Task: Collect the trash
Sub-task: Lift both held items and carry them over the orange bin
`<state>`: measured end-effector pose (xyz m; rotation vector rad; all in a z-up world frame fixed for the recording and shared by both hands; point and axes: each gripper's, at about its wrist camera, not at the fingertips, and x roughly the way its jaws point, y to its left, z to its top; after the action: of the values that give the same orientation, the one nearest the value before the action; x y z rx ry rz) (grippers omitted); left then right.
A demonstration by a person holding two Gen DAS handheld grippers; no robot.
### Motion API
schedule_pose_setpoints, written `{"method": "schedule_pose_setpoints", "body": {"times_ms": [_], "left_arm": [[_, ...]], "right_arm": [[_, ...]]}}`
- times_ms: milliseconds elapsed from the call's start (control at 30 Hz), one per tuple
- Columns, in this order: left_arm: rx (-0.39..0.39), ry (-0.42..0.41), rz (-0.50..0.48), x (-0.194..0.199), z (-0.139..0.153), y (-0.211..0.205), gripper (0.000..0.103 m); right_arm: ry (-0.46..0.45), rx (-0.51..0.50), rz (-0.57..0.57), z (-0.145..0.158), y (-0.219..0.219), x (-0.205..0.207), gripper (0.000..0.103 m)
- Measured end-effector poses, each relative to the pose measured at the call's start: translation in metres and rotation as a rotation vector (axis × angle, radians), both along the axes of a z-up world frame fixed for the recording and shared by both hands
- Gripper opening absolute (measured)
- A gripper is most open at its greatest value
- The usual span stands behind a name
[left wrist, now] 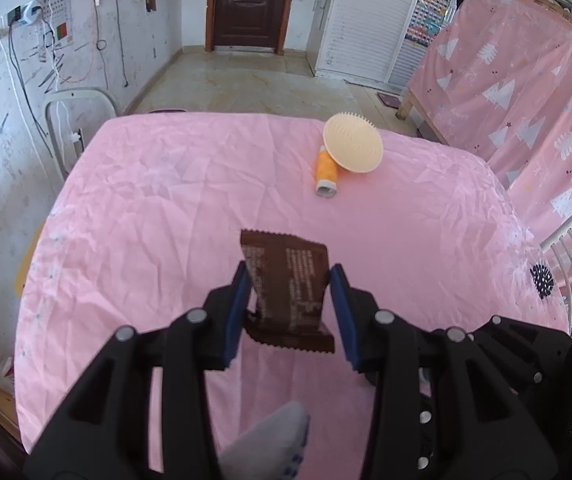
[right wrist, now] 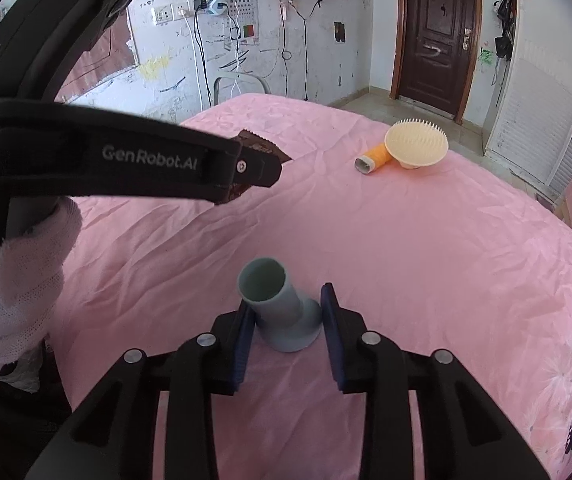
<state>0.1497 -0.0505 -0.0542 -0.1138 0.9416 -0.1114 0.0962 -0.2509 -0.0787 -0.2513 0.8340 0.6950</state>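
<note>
A brown snack wrapper (left wrist: 288,290) stands between the blue pads of my left gripper (left wrist: 289,276), lifted above the pink cloth (left wrist: 158,184); the left pad touches it, the right pad shows a small gap. The wrapper also peeks out behind the left gripper in the right wrist view (right wrist: 260,146). My right gripper (right wrist: 286,300) brackets a grey-blue tube-shaped cup (right wrist: 276,302) that rests tilted on the cloth (right wrist: 426,260); the pads sit close on both sides. An orange tube (left wrist: 327,170) lies at the far side, also in the right wrist view (right wrist: 374,159).
A cream bristled brush (left wrist: 353,143) leans on the orange tube; it shows in the right wrist view too (right wrist: 416,145). A white chair (left wrist: 74,120) stands beyond the table's far left. Pink curtains (left wrist: 518,92) hang on the right. A gloved hand (right wrist: 26,264) holds the left gripper.
</note>
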Motion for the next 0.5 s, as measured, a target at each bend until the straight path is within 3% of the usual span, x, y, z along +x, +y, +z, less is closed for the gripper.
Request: {"method": "schedule_pose_setpoints", "body": {"times_ms": [500], "left_arm": [[0.081, -0.03, -0.072, -0.004, 0.015, -0.06, 0.039]], "right_arm": [[-0.092, 0.121, -0.192, 0.032, -0.093, 0.002, 0.022]]}}
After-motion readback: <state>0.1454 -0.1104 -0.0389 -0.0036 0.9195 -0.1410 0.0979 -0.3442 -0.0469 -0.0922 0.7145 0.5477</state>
